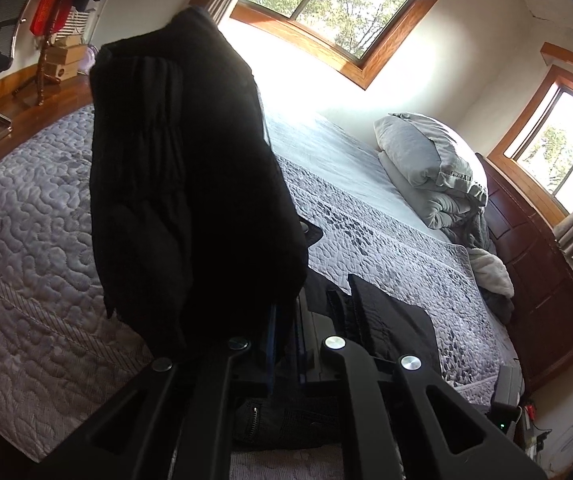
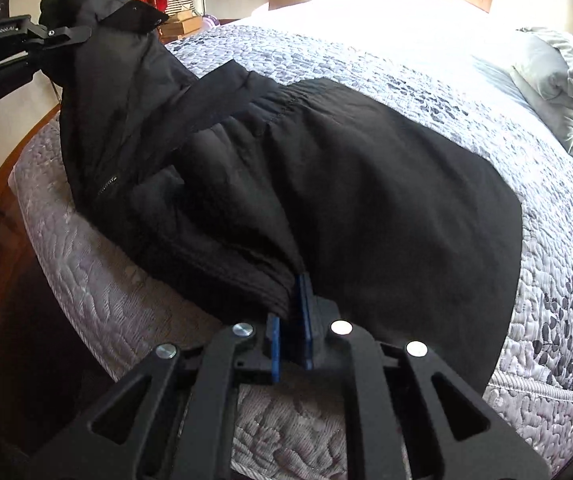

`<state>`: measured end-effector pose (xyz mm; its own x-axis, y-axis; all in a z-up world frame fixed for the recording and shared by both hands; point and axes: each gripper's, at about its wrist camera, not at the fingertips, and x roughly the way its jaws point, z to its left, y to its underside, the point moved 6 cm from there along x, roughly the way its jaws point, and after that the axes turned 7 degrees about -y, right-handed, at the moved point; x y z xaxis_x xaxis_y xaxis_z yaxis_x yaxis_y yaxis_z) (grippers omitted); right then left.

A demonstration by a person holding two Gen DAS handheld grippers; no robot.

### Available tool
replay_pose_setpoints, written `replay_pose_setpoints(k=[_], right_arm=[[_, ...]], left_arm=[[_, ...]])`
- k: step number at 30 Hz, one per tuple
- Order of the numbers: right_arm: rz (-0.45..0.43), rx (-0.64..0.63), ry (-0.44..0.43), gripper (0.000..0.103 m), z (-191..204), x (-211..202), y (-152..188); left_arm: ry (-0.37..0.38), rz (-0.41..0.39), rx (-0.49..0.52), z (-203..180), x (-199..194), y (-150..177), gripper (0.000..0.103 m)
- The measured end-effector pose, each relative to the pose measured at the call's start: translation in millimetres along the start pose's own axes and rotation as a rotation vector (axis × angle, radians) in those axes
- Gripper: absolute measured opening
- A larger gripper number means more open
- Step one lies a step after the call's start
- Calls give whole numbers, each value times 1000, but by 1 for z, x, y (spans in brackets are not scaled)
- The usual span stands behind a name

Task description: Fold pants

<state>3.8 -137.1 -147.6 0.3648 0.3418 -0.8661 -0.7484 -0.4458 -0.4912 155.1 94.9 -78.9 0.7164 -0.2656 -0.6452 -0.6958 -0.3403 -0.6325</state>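
One pair of black pants [image 2: 366,184], two claws [image 1: 286,320] [image 2: 292,304], two pillows [image 1: 426,152], two windows [image 1: 338,12].

Ahead of the left gripper [image 1: 286,320] jaws, lifted black pants [image 1: 190,184] block the center and left of the view; open quilt [image 1: 26,240] lies left of them. Right of the jaws, a quilt strip runs free toward stacked pillows [image 1: 426,160] and a dark headboard [image 1: 542,264]. Ahead of the right gripper [image 2: 292,308] jaws, pants [image 2: 366,184] cover the bed; bare quilt [image 2: 546,300] far right. The left gripper [image 2: 86,32] stands up-left of them.
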Motion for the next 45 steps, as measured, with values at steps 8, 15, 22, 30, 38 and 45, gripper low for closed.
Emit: replay_pose_setpoints(k=[8, 15, 22, 30, 38, 45], right_arm=[[14, -11, -17, 75, 11, -16, -1], [-34, -52, -61, 65, 37, -26, -16], [20, 7, -114, 7, 27, 3, -27], [9, -10, -236, 5, 39, -7, -29], [18, 118, -374, 44, 29, 0, -20], [-81, 275, -316, 47, -35, -46, -6]], left_arm=[[23, 18, 21, -12, 6, 5, 7], [14, 15, 16, -7, 4, 4, 7], [10, 12, 8, -2, 2, 2, 7], [27, 16, 18, -6, 1, 3, 8], [104, 52, 85, -41, 4, 13, 8], [187, 72, 214, -94, -1, 35, 7]])
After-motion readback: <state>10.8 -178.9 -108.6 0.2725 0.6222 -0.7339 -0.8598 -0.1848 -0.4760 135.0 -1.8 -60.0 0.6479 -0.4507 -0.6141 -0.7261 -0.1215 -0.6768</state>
